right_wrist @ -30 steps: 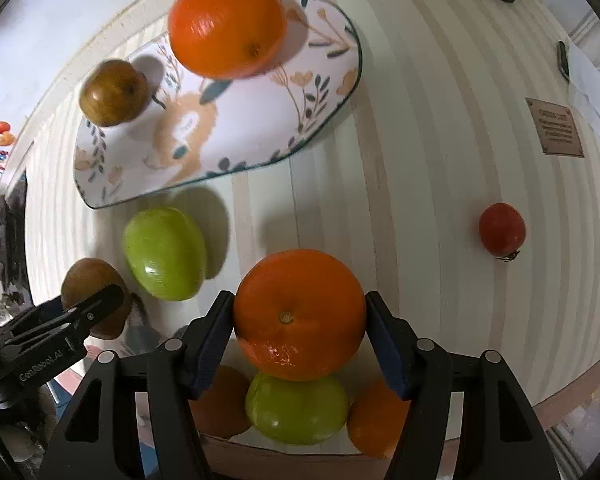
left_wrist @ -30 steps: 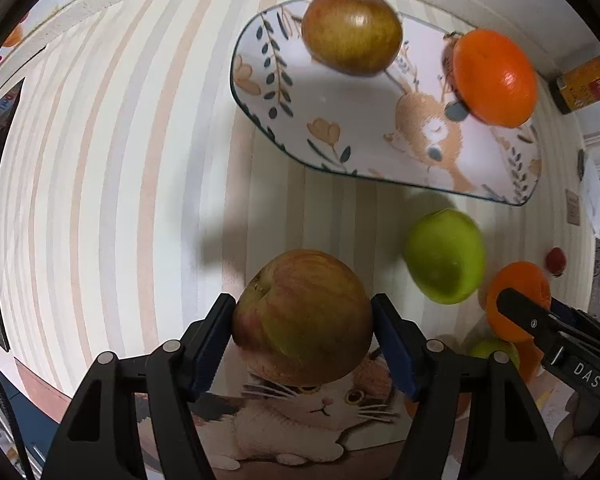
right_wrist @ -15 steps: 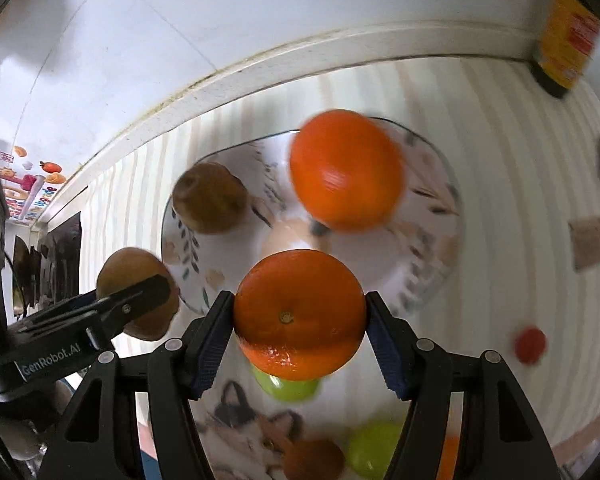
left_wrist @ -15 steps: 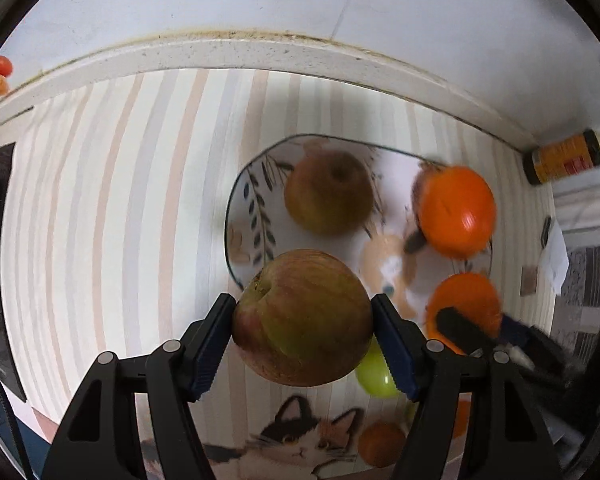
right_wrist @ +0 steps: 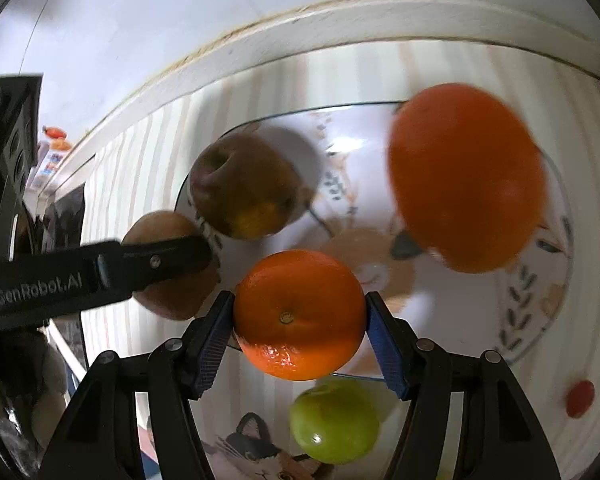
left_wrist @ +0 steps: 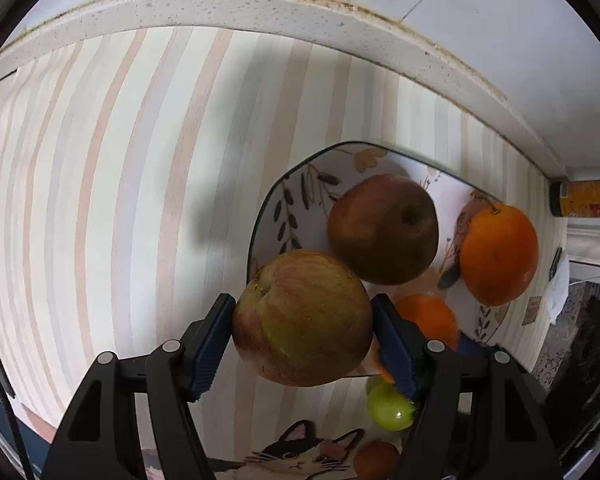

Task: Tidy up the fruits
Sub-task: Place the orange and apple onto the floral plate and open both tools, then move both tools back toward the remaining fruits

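Observation:
My left gripper (left_wrist: 303, 322) is shut on a red-green apple (left_wrist: 300, 316) and holds it over the near left rim of the patterned plate (left_wrist: 300, 184). A darker apple (left_wrist: 382, 228) and an orange (left_wrist: 498, 254) lie on the plate. My right gripper (right_wrist: 300, 318) is shut on an orange (right_wrist: 298, 314) over the plate's (right_wrist: 540, 344) near edge. In the right wrist view the plate's apple (right_wrist: 244, 188) and big orange (right_wrist: 466, 176) lie beyond it, and the left gripper's finger (right_wrist: 100, 272) crosses the held apple (right_wrist: 168, 296).
A green apple (right_wrist: 334, 426) lies on the striped cloth (left_wrist: 100, 200) near a cat-print mat (left_wrist: 300, 458). A small red fruit (right_wrist: 580, 398) sits at the right. A bottle (left_wrist: 588, 199) lies by the wall ledge (left_wrist: 260, 4). A brownish fruit (left_wrist: 376, 460) rests on the mat.
Both grippers have lifted their fruit off the cat mat and carried it forward to the plate. The plate's fruits now appear larger and closer.

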A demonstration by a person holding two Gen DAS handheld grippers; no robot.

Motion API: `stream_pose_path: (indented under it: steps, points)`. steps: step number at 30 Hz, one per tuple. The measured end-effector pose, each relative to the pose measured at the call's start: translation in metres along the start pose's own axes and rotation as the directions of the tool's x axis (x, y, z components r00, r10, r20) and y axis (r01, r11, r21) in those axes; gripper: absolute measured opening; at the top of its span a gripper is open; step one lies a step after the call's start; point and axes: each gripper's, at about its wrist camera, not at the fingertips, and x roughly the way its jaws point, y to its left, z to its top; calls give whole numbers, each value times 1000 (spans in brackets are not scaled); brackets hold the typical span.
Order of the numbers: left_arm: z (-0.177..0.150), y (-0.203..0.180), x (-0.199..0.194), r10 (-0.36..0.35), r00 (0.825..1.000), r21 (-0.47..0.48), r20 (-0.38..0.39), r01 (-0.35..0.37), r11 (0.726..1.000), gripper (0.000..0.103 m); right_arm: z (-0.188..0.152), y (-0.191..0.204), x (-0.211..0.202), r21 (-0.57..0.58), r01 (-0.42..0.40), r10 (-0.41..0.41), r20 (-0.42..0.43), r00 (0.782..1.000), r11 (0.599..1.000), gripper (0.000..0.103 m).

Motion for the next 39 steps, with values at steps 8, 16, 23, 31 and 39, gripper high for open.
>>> stream_pose_path:
  steps: [8, 16, 23, 31, 39]
  points:
    - [3, -8, 3, 14, 1000, 21, 0, -14, 1000, 75, 2, -1, 9, 1, -11, 11, -39, 999, 1000, 95]
    - [-8, -18, -25, 38, 994, 91, 105, -48, 995, 96, -6, -11, -27, 44, 51, -50, -27, 998, 998, 98]
    - [-42, -16, -46, 145, 970, 118, 194, -170, 978, 96, -24, -21, -72, 70, 254, -256, 31, 966, 965, 98]
    - [-88, -21, -72, 159, 950, 135, 269, -201, 970, 96, -52, -33, -119, 102, 272, -281, 83, 956, 957, 98]
    - [-135, -37, -115, 116, 929, 162, 351, -182, 970, 96, -86, -15, -170, 63, 279, -286, 171, 943, 958, 98]
